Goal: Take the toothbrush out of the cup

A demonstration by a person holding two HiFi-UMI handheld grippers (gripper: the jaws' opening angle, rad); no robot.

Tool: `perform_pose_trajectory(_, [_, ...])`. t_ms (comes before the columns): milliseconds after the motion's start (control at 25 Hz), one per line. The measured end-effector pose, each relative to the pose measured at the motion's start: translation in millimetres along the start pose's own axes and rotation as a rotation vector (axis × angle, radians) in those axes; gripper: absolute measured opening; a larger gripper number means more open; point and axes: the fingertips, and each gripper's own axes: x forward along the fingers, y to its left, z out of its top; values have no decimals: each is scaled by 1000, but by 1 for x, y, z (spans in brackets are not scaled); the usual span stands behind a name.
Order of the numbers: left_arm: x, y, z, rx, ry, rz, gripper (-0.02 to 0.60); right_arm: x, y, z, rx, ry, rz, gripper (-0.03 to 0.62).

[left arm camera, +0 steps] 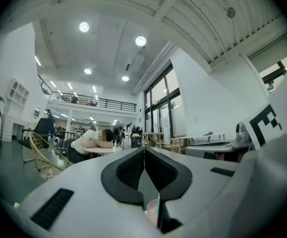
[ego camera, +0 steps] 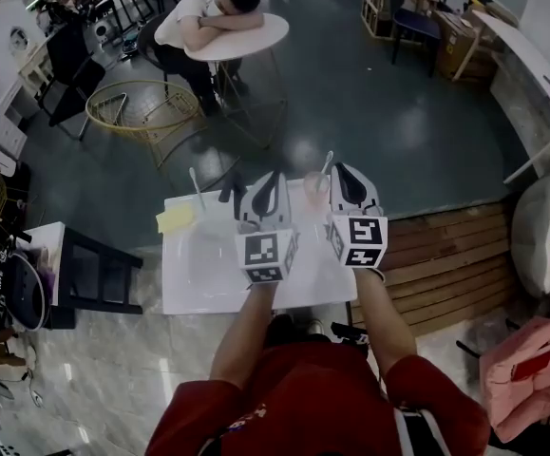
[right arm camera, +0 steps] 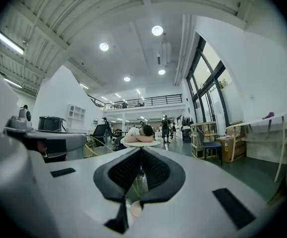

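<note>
A pale pink cup (ego camera: 313, 191) stands at the far edge of the white table (ego camera: 194, 288), and a toothbrush (ego camera: 327, 162) sticks up out of it. My left gripper (ego camera: 273, 177) is just left of the cup and my right gripper (ego camera: 341, 169) is just right of it; both point level and away from me. In the left gripper view the jaws (left arm camera: 144, 150) meet at their tips with nothing between them, and the cup (left arm camera: 153, 209) shows low beneath them. The right gripper (right arm camera: 141, 150) is likewise shut and empty, with the cup (right arm camera: 135, 209) below it.
A yellow cloth (ego camera: 175, 218) and an upright white-handled stick (ego camera: 197, 188) sit at the table's far left. Beyond the table a person rests on a round table (ego camera: 246, 38) beside a wire chair (ego camera: 142, 107). A wooden platform (ego camera: 445, 255) lies to the right and a black stool (ego camera: 99, 269) to the left.
</note>
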Motion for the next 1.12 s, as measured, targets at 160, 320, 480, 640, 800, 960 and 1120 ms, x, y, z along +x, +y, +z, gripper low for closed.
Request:
perform_pose_trajectory(160, [15, 6, -6, -7, 3, -10, 29, 15, -4, -5, -4, 6, -10, 29])
perform_pose_trajectory(320, [31, 15, -11, -14, 8, -23, 29, 31, -4, -7, -11, 6, -19, 29])
perform_pose_trajectory(480, [50, 25, -11, -24, -2, -37, 29, 51, -6, -6, -19, 8, -32, 29])
perform_pose_trajectory(640, [63, 33, -17, -34, 0, -49, 29, 65, -7, -15, -23, 25, -40, 29])
perform_pose_trajectory(800, [75, 39, -23, -41, 5, -58, 29, 77, -13, -27, -24, 51, -65, 29])
perform_pose_trajectory(960, [81, 39, -32, -44, 20, -74, 29, 79, -20, -41, -19, 87, -97, 29])
perform_pose_trajectory(1120, [83, 37, -40, -54, 31, -93, 29, 76, -21, -66, -3, 143, -116, 31])
